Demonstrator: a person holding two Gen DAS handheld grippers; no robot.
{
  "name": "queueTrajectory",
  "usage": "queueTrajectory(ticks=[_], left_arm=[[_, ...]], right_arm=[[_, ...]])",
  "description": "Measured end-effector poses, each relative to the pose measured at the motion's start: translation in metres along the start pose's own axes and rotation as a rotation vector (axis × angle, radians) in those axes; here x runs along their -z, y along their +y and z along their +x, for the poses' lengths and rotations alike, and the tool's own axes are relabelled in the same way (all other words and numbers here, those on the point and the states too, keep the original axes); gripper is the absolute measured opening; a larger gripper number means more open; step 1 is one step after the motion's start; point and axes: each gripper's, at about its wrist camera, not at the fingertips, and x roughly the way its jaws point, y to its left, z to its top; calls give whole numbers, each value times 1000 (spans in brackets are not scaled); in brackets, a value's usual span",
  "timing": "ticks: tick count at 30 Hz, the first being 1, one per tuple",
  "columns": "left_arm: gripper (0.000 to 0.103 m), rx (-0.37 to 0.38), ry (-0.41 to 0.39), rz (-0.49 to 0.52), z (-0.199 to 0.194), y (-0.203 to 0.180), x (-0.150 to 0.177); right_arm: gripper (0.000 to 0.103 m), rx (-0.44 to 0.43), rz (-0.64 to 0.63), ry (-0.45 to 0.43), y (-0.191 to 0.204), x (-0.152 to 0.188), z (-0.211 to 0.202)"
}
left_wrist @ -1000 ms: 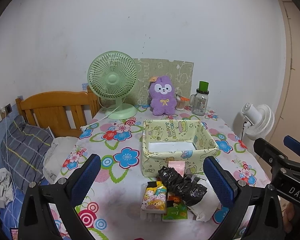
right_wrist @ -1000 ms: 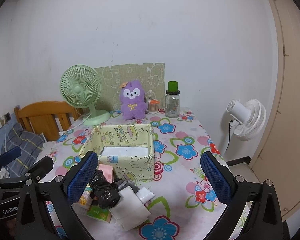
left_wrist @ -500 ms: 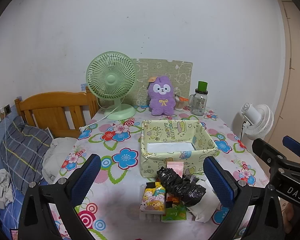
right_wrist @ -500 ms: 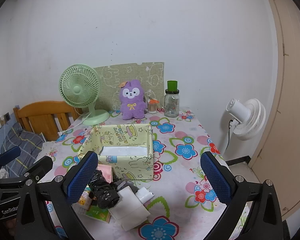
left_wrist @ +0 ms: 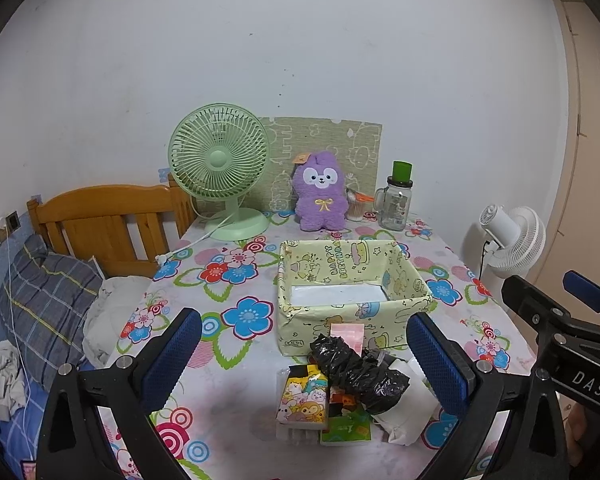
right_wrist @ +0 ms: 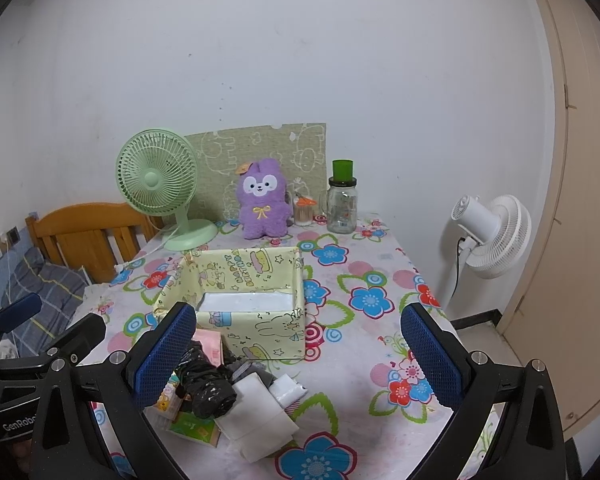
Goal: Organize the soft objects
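Both grippers hover above the near edge of the table (left_wrist: 228, 420), jaws spread wide and holding nothing: the left gripper (left_wrist: 304, 356) and the right gripper (right_wrist: 308, 350). Below them lies a heap of soft things: a black bag (left_wrist: 360, 372), a tissue pack (left_wrist: 302, 400) and a white pouch (right_wrist: 256, 416). Just behind the heap stands the yellow box (left_wrist: 352, 280), and at the far edge a purple plush (right_wrist: 262, 200), well apart

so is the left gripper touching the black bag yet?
Apart. Left wrist view: left gripper is open, hovering above the black bag; neither pad meets it.
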Motion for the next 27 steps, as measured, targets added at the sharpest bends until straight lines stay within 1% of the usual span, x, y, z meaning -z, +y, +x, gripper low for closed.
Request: queueTrajectory(ticks=[8,18,21,27], left_arm=[[103,11,2,-5,2,-1,0],[103,0,24,1,9,5,4],[103,20,36,-2,13,7,5],[102,34,48,-1,21,8,7]], right_arm=[[103,3,2,9,0,1,2],[103,-3,16,29,-1,3,8],[103,-2,12,37,0,3,12],[103,-12,28,63,-1,4,22]])
